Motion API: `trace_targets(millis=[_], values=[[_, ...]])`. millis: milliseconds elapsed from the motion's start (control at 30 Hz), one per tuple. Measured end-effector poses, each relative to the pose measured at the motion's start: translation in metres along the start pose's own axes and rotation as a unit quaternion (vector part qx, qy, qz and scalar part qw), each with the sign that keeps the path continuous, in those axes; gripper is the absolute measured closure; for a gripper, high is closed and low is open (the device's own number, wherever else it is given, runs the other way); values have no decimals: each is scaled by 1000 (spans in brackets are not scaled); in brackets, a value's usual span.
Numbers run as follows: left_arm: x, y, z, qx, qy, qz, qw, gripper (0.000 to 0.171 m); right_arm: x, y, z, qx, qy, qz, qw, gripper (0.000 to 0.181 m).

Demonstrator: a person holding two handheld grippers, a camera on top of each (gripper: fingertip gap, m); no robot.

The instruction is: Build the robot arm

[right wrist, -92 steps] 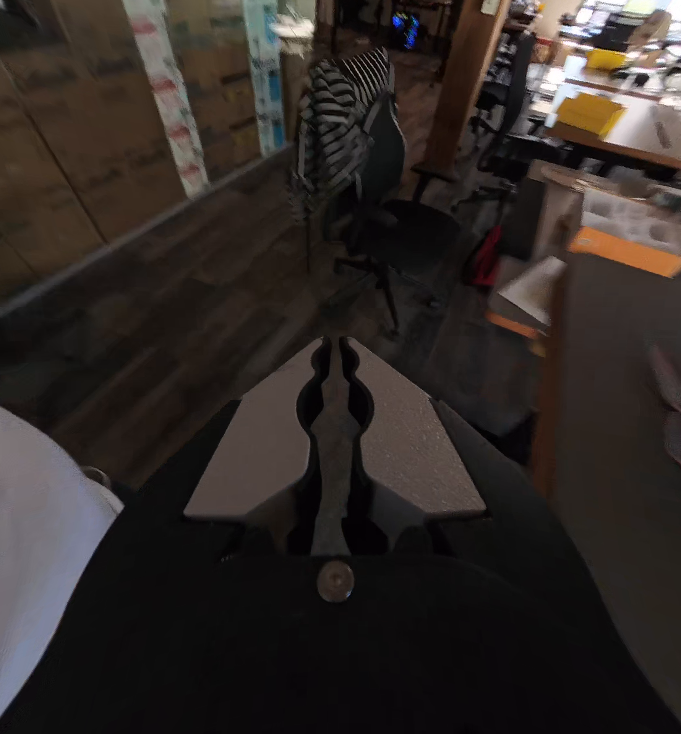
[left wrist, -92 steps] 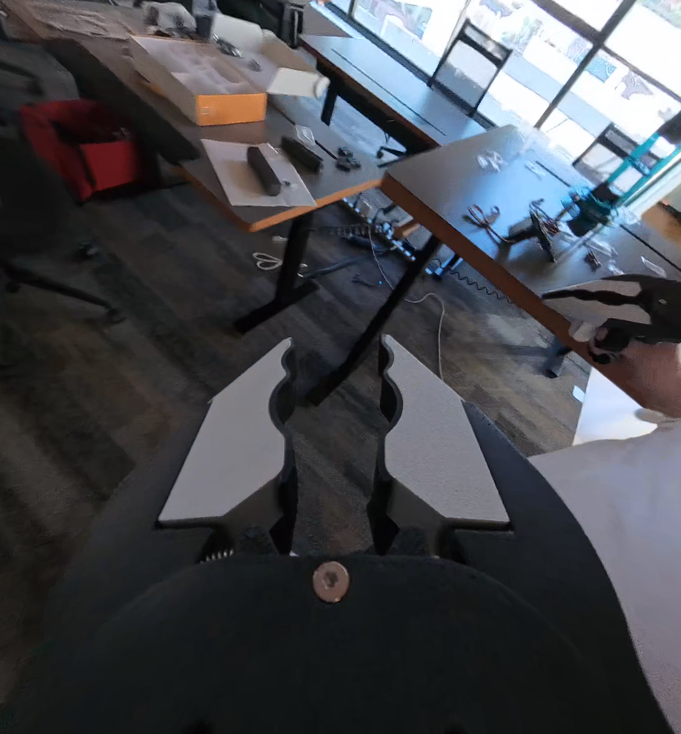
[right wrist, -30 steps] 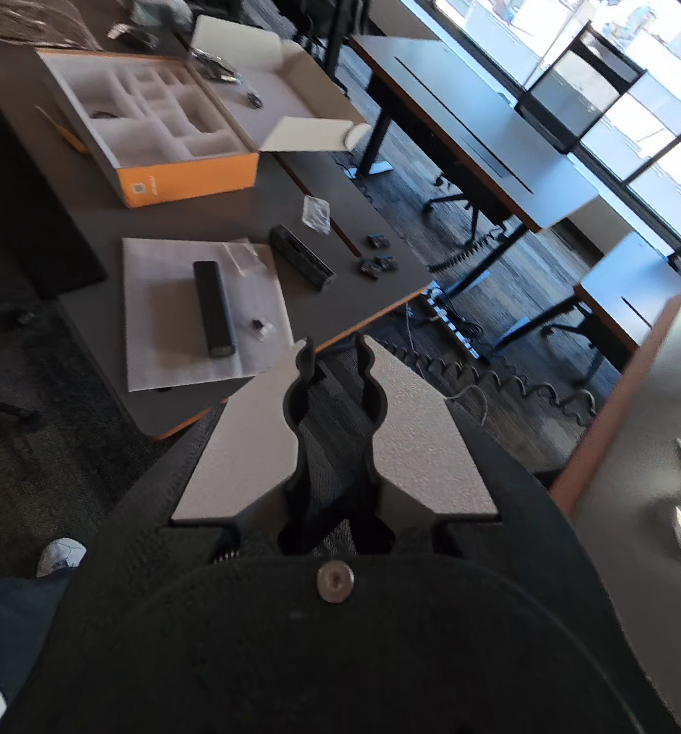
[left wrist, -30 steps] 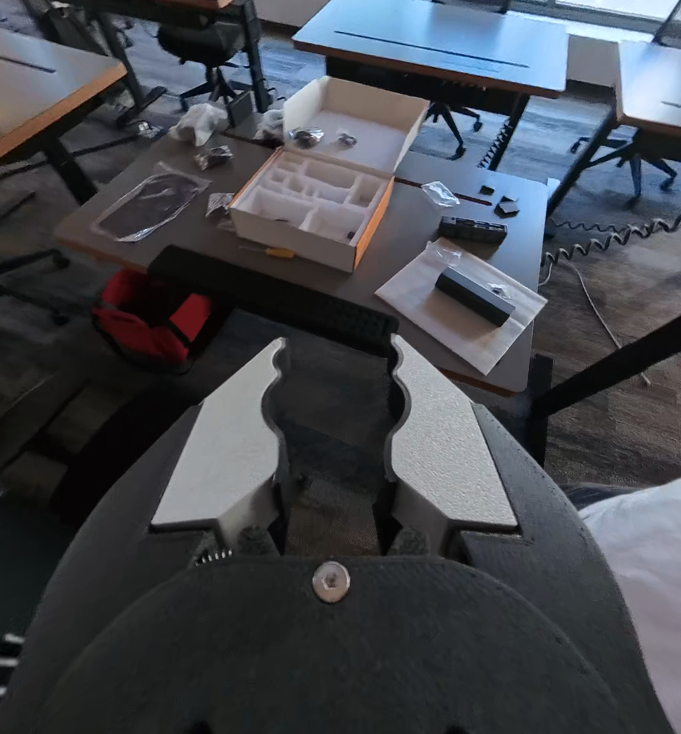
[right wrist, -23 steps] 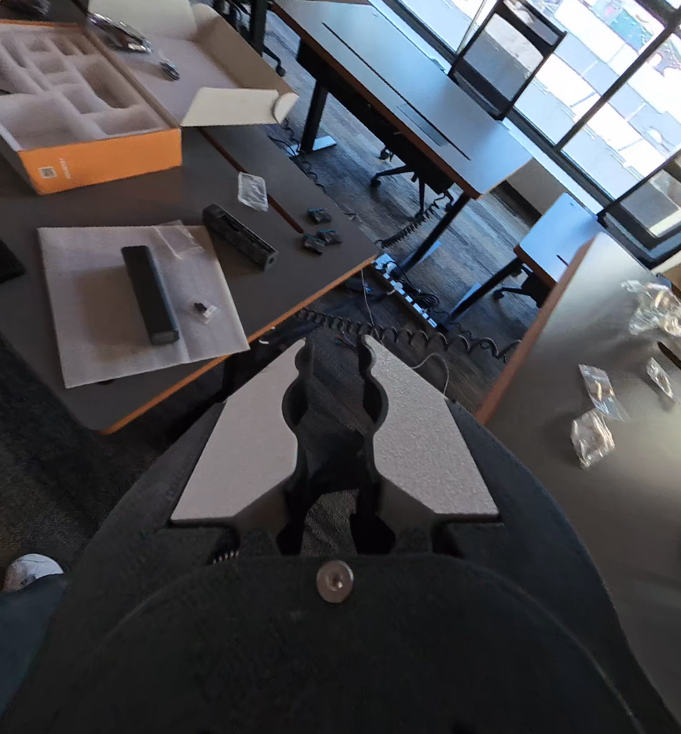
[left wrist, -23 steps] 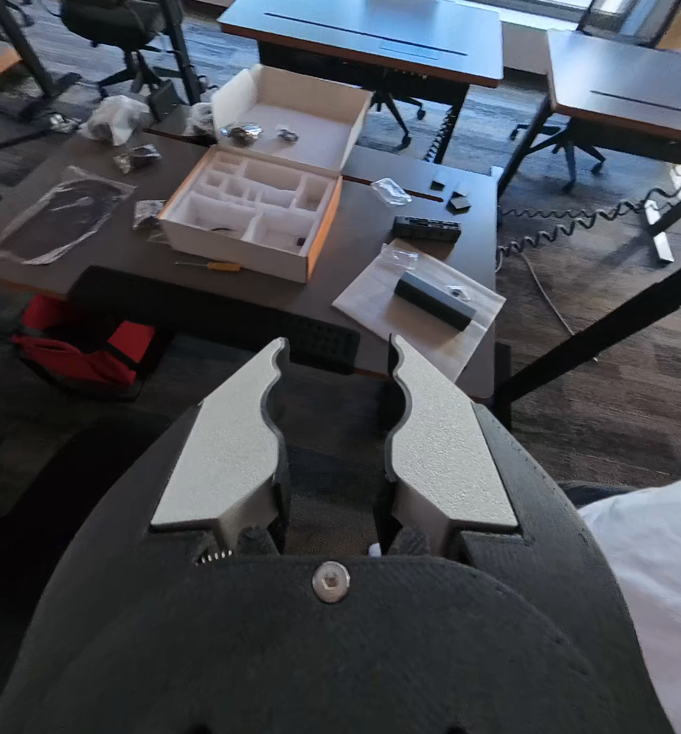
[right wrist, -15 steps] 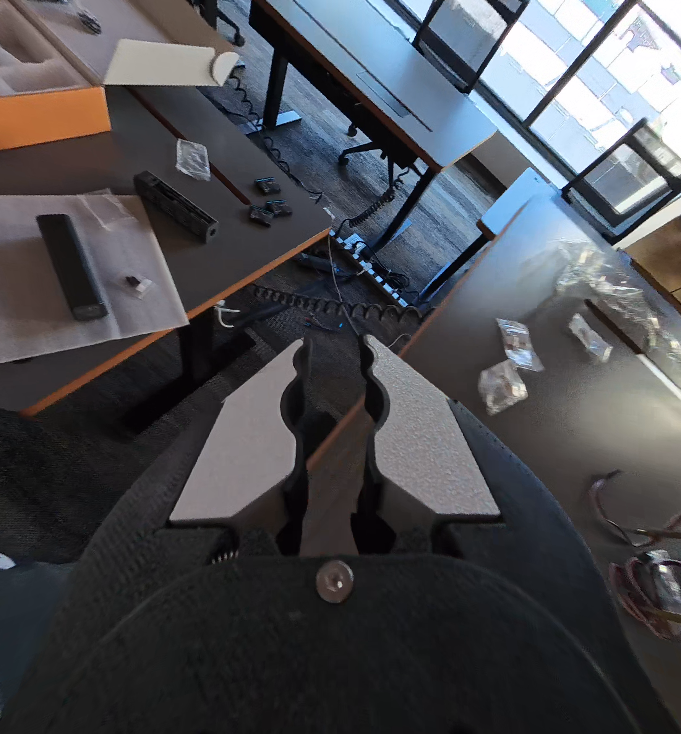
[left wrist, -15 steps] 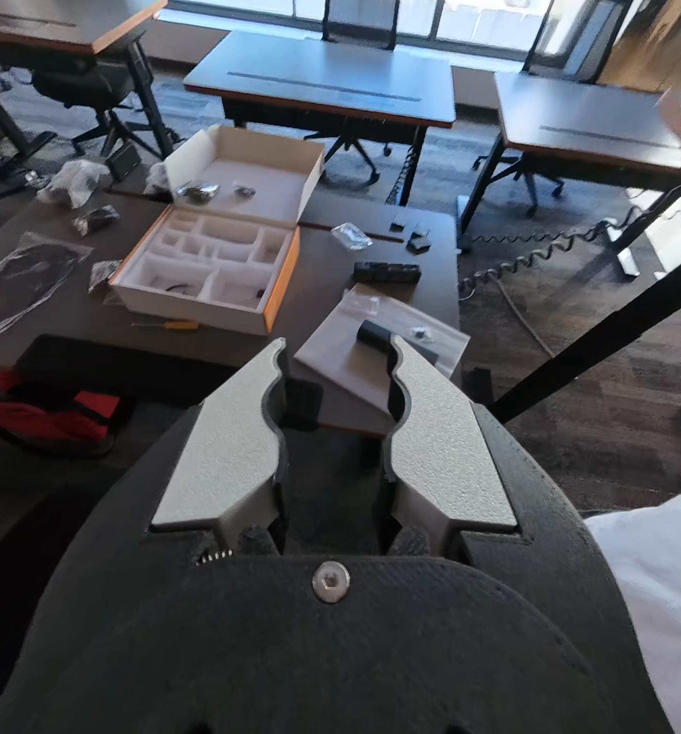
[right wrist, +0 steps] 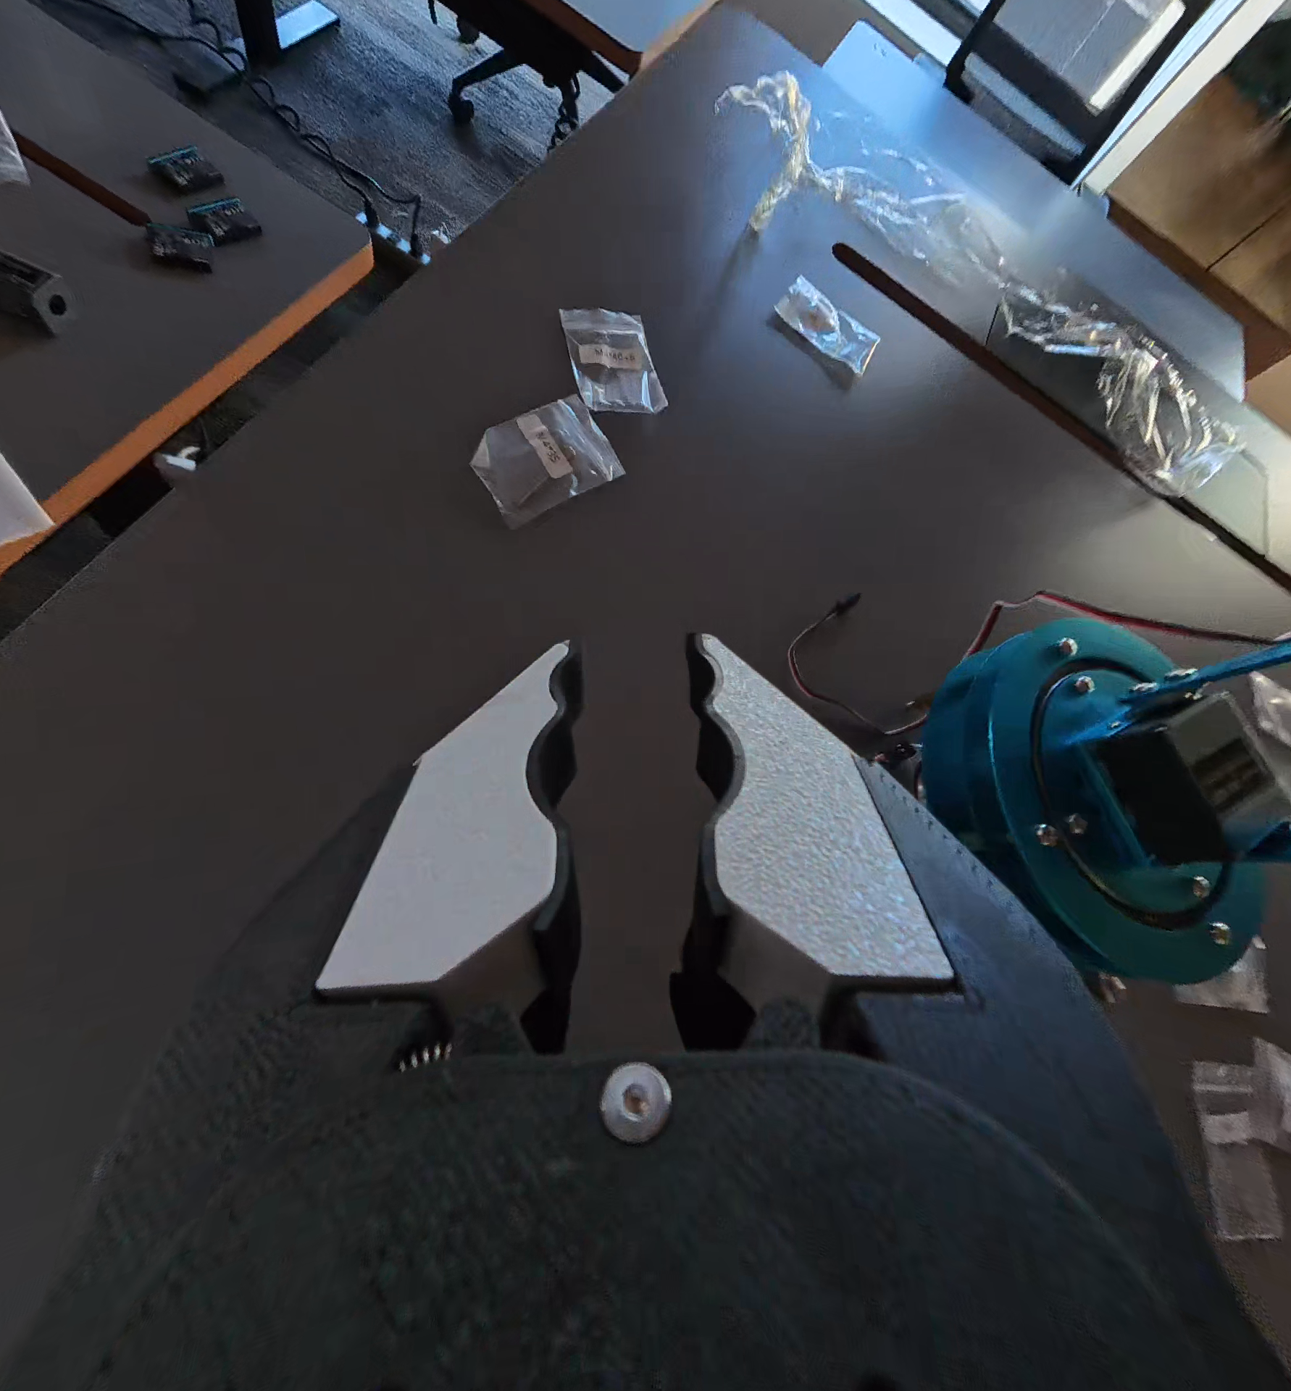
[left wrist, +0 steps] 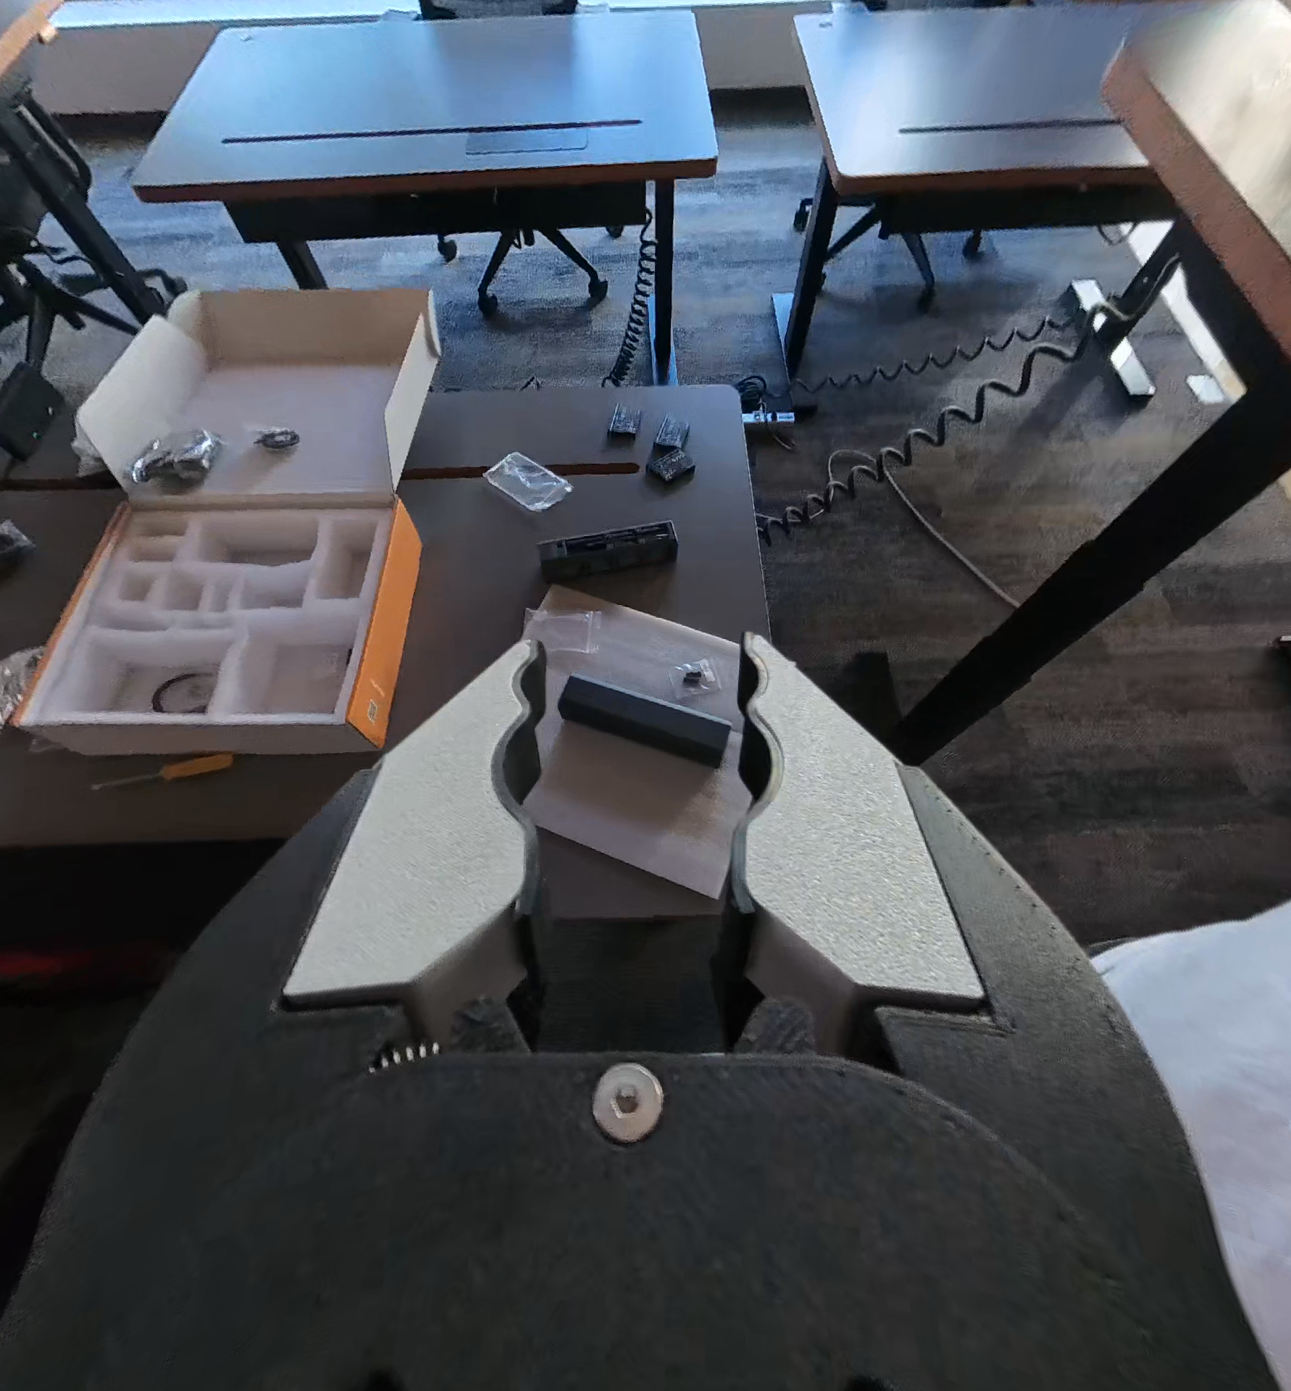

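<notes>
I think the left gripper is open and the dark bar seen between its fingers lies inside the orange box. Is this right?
Not quite. The left gripper is open, but the dark bar lies on a pale sheet beside the orange box, as the left wrist view shows.

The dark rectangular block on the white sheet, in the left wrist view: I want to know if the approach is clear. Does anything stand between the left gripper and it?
Nothing visible does. The left gripper is open and empty, and the dark rectangular block shows between its fingertips, lying on the white sheet. A small clear bag lies just beyond the block.
</notes>
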State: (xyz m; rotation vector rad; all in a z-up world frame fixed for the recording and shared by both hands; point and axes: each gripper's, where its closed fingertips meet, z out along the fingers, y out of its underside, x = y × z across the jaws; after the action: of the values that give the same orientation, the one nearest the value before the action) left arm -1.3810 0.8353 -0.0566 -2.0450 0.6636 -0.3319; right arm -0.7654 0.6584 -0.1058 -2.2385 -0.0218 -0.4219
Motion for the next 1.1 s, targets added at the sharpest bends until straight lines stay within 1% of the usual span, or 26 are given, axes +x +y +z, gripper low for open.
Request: trace_targets(millis=[100,167,267,367,467,600,700,800,933,1000,1100], values=[[6,-23,13,-3,9,22,1000,121,-1,8,9,0,-13,28,1000,152],[11,-36,19,-4,17,27,999,120,-8,10,16,-1,-33,39,999,151],[18,-46,26,-3,20,27,999,121,-13,9,29,-12,-56,22,998,149],[25,-47,32,-16,25,26,999,121,-10,3,42,-14,-57,3,998,149],[26,-44,37,-33,11,37,999,120,-12,-3,52,-7,-69,4,998,149],[28,-47,39,-32,6,30,999,120,-18,-8,65,-11,-90,-4,996,149],[26,-44,36,-39,-4,29,999,120,-29,-22,69,-5,-114,-11,993,153],[20,-42,27,-43,-15,26,999,120,-51,-49,66,33,-144,-21,989,155],[-2,-36,1,-42,-50,24,998,119,-100,-89,59,100,-199,-46,974,164],[-18,-26,-17,-36,-73,12,997,119,-129,-109,59,128,-217,-74,965,168],[-47,3,-47,-31,-99,-25,994,119,-172,-142,62,166,-228,-124,952,175]])
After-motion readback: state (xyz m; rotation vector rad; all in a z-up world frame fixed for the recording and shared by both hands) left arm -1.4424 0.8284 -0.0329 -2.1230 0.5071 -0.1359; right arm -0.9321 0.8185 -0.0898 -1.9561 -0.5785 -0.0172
